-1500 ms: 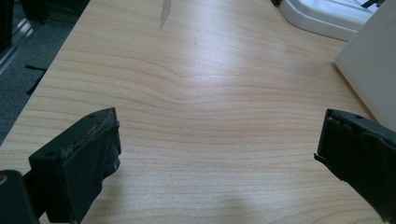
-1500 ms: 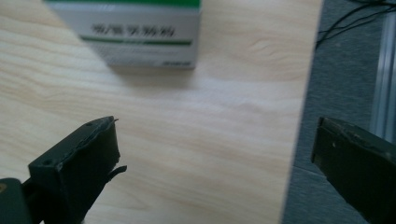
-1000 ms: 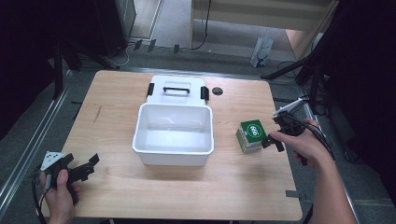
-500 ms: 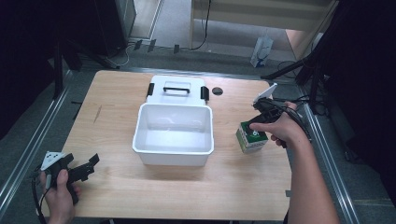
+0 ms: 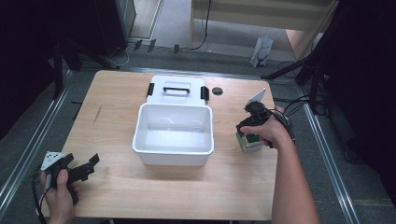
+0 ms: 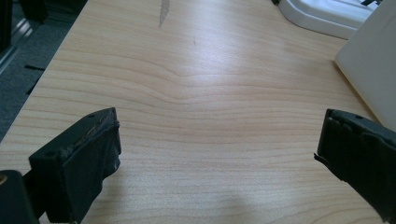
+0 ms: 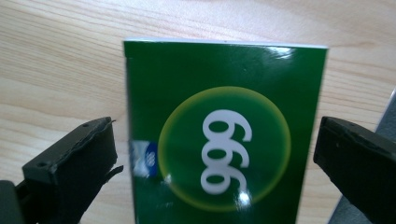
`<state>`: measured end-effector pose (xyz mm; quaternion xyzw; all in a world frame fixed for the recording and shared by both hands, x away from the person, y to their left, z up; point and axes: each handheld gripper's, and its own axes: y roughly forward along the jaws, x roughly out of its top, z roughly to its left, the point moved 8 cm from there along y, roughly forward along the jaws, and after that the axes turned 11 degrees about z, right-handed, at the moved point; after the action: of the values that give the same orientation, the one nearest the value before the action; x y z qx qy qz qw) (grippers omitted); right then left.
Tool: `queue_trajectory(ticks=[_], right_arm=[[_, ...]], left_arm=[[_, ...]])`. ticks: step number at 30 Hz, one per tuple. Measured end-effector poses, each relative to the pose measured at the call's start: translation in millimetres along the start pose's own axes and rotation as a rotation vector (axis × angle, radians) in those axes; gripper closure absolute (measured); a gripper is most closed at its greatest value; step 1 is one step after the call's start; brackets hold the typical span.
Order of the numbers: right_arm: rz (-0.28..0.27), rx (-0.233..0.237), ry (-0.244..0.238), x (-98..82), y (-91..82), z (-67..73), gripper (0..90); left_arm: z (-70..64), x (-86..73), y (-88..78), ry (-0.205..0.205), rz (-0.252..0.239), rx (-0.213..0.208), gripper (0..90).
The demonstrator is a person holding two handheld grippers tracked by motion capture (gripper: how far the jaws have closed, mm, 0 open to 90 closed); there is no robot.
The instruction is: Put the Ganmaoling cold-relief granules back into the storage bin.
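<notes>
A green carton (image 5: 252,143) with a yellow circle and white digits stands on the wooden table, right of an open white bin (image 5: 141,135). My right gripper (image 5: 247,127) points down over the carton. In the right gripper view the carton (image 7: 224,93) sits between the jaws of that gripper (image 7: 215,158), which stand open on either side without touching it. My left gripper (image 5: 86,167) rests open near the table's front left corner. In the left gripper view this gripper (image 6: 217,154) has bare wood between its jaws.
The bin's white lid (image 5: 176,88) with a black handle and latches lies flat behind it. A black round grommet (image 5: 217,90) sits in the tabletop beside the lid. The bin's wall (image 6: 369,60) shows at the right of the left gripper view. Cables (image 5: 292,109) trail off the table's right edge.
My right hand has swung its gripper from the right of the carton to above it, jaws now straddling it. The left gripper has stayed put.
</notes>
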<state>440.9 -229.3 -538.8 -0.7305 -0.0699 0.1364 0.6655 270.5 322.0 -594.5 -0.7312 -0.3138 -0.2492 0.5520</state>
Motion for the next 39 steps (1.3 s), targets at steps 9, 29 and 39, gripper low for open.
queue_trajectory(ticks=[9,29,39], right_arm=[[-0.005,0.039,0.046,0.1,9.3,-3.5,15.9],[-0.078,0.099,0.061,-6.3,-56.2,6.2,16.1],[-0.16,0.083,-0.058,-9.4,-102.6,26.4,16.2]], left_arm=[[0.1,0.0,0.0,0.0,0.0,0.0,0.2],[0.0,0.0,0.3,0.0,0.001,0.002,0.2],[-0.1,0.2,0.4,-0.003,-0.001,0.002,0.2]])
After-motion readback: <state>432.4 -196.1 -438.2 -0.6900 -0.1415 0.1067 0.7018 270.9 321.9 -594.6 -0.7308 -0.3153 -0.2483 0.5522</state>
